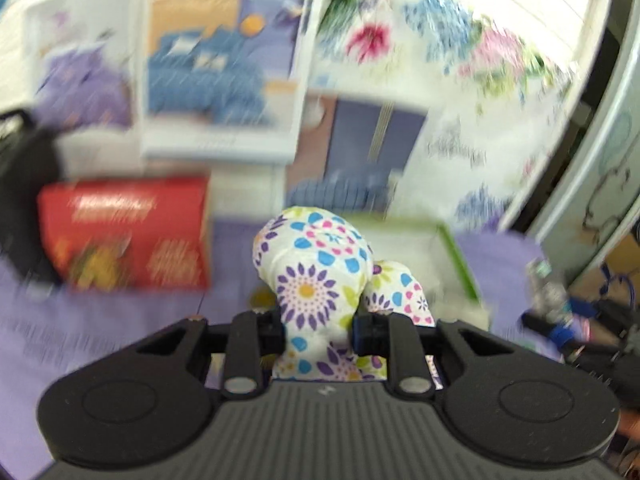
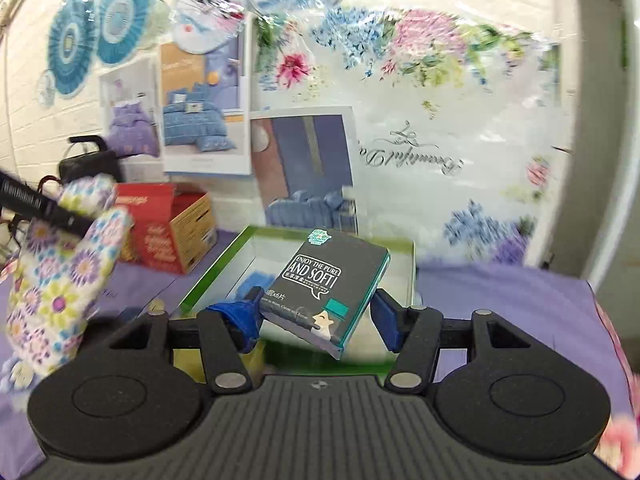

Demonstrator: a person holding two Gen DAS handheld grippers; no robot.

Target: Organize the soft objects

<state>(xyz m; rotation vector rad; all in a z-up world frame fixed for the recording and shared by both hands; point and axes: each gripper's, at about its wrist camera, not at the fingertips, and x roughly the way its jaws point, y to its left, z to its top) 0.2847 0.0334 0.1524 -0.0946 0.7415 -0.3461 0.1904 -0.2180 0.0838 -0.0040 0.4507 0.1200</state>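
My left gripper (image 1: 319, 328) is shut on a flower-print oven mitt (image 1: 316, 264), held up above the purple cloth; the mitt also shows at the left of the right wrist view (image 2: 60, 280), pinched by a black finger. My right gripper (image 2: 316, 316) has its jaws apart around a dark tissue pack (image 2: 328, 284) that reads "AND SOFT". The pack is tilted over a green-edged white tray (image 2: 412, 276). Its left corner touches the left pad (image 2: 244, 316); the right pad stands clear of it. The tray also shows behind the mitt in the left wrist view (image 1: 456, 256).
An open red carton (image 2: 172, 232) stands left of the tray on the purple cloth (image 2: 500, 300). A black bag (image 2: 88, 160) sits behind it. Posters and a floral plastic sheet (image 2: 420, 140) cover the back wall. Something blue (image 2: 252, 280) lies inside the tray.
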